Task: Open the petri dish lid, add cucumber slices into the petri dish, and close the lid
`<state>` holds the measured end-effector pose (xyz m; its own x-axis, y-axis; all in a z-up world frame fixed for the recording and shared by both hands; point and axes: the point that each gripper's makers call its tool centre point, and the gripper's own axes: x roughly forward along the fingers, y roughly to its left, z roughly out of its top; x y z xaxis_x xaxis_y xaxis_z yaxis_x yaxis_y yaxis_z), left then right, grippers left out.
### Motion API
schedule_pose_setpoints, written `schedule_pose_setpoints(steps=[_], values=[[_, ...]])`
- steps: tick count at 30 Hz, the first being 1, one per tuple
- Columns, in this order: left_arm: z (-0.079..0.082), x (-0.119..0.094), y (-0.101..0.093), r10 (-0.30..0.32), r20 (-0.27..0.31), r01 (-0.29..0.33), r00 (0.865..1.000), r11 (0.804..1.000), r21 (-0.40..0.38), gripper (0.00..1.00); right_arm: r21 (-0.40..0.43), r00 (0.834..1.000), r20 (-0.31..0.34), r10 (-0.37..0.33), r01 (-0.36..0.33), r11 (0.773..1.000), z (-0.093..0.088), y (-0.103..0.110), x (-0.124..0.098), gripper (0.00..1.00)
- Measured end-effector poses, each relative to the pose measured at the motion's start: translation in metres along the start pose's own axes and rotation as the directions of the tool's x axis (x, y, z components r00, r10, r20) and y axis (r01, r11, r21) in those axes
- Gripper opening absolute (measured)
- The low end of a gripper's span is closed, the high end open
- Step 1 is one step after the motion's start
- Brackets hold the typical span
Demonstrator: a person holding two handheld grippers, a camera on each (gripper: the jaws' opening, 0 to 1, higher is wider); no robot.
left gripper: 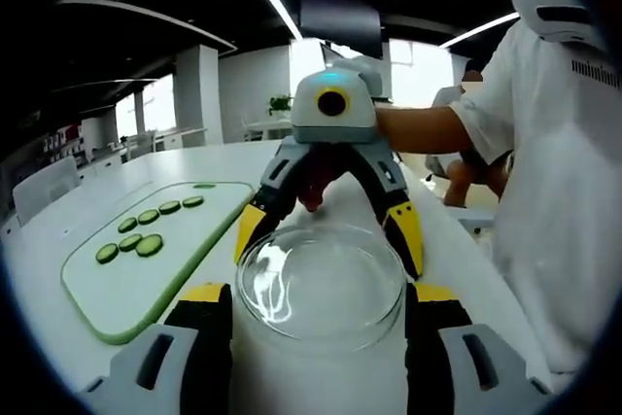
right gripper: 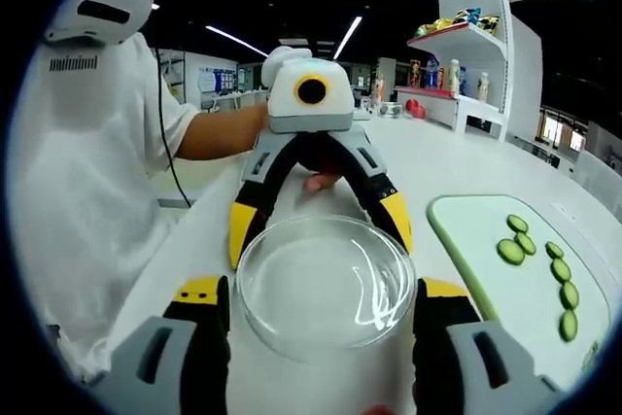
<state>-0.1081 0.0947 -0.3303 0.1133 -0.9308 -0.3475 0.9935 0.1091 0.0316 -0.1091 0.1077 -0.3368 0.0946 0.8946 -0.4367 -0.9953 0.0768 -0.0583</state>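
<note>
**Petri dish flanked by two claws on the tabletop**

The clear petri dish [left gripper: 321, 284] sits on the white tabletop [left gripper: 58, 250], round and transparent, with light streaks glinting on its glass. Whether its lid is on cannot be told.

In the left gripper view the left claw [left gripper: 321, 337] rises from the bottom with its jaws spread wide, one black-and-yellow jaw on each side of the dish and close to its rim; whether they touch the glass cannot be told. Across the dish, the right claw [left gripper: 330, 230] faces the camera, jaws also spread, its yellow tips reaching the far rim on both sides.

The right gripper view gives the mirrored scene: the petri dish [right gripper: 326, 284] lies between the spread jaws of the right claw [right gripper: 326, 332], while the left claw [right gripper: 321, 230] stands opposite with its yellow tips at the far edge of the dish.

A green cutting board [left gripper: 146, 259] lies beside the dish, apart from it, carrying a cluster of cucumber slices [left gripper: 146, 225]. In the right gripper view the cutting board [right gripper: 505, 289] sits to the right with the cucumber slices [right gripper: 544, 264] in loose rows.

A person in a white shirt [left gripper: 554, 201] stands at the tabletop's edge.
</note>
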Motion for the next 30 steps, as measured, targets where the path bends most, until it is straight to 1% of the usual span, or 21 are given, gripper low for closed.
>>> schedule_pose_setpoints(steps=[5, 17, 25, 30], values=[[0.0004, 0.0013, 0.0005, 0.000, 0.003, 0.000, 1.000, 1.000, 0.000, 0.71, 0.005, 1.000, 0.001, -0.014, 0.013, 1.000, 0.0007, -0.0030, 0.0002, 0.72], [0.0008, 0.0023, -0.0013, -0.007, -0.004, 0.007, 1.000, 1.000, 0.006, 0.69, 0.004, 1.000, -0.006, -0.021, 0.021, 1.000, 0.0007, -0.0036, -0.0011, 0.72], [-0.0002, 0.0027, -0.0017, -0.010, -0.005, 0.010, 1.000, 1.000, -0.013, 0.69, 0.004, 1.000, -0.004, -0.018, 0.018, 1.000, 0.0005, -0.0034, -0.0013, 0.72], [-0.0001, 0.0029, -0.0017, -0.008, -0.012, 0.008, 1.000, 1.000, -0.011, 0.69, 0.006, 1.000, -0.008, -0.016, 0.016, 1.000, 0.0004, -0.0034, -0.0013, 0.72]])
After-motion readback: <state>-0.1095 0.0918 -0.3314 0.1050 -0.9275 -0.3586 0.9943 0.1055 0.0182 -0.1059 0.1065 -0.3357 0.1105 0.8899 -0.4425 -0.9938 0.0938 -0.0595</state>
